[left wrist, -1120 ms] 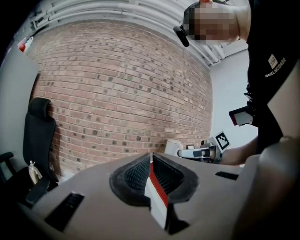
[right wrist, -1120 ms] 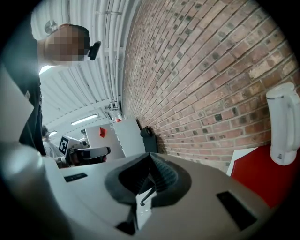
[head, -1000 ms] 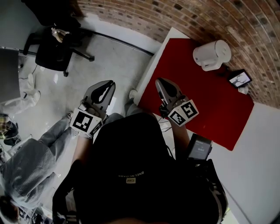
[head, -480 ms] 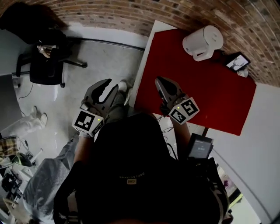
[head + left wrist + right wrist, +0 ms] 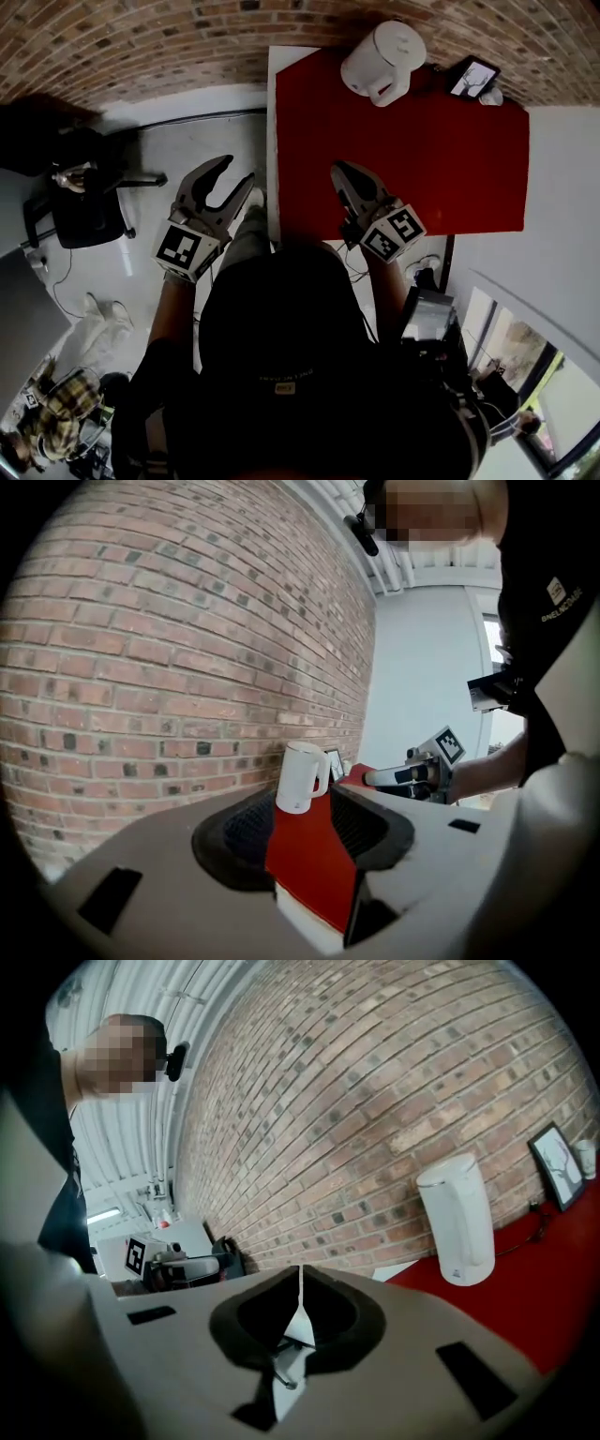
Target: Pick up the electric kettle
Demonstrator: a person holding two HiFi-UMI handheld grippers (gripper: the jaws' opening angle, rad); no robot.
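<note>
The white electric kettle [image 5: 382, 58] stands upright at the far edge of the red table top [image 5: 422, 159], close to the brick wall. It also shows in the left gripper view [image 5: 300, 775] and the right gripper view [image 5: 457, 1218]. My left gripper [image 5: 237, 172] hangs over the floor just left of the table, far short of the kettle. Its jaws are opening, with nothing between them [image 5: 314, 803]. Above the table's near edge, my right gripper [image 5: 341, 172] is shut and empty [image 5: 300, 1283], also well short of the kettle.
A small framed picture [image 5: 472, 77] and a little white object [image 5: 489, 96] stand right of the kettle. The brick wall [image 5: 141, 47] runs behind the table. An office chair [image 5: 80, 202] stands on the pale floor at left. The table's white left edge [image 5: 271, 141] lies between the grippers.
The left jaws have gone from shut to open. Both grippers have swung round to face the table and wall, and the kettle now lies more nearly ahead of them.
</note>
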